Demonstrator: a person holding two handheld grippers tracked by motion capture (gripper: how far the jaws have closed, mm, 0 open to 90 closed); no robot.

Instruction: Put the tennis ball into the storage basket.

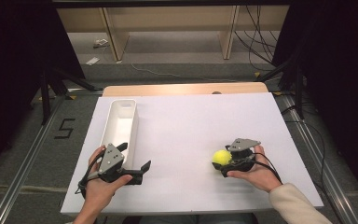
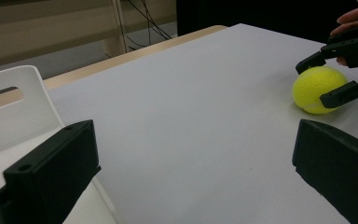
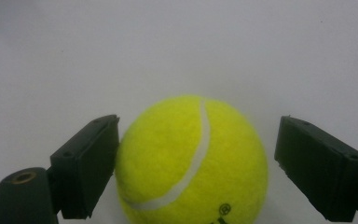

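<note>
Right hand-held gripper (image 3: 193,163) spread around tennis ball (image 3: 191,161) (gap at one pad); left hand-held gripper (image 2: 191,186) agape beside white bin (image 1: 119,123) on bench (image 1: 191,126).

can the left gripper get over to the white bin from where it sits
Probably yes. The left gripper sits right beside the near end of the white bin, jaws open and holding nothing, with only bare table between them. The tennis ball is off by the right gripper.
</note>
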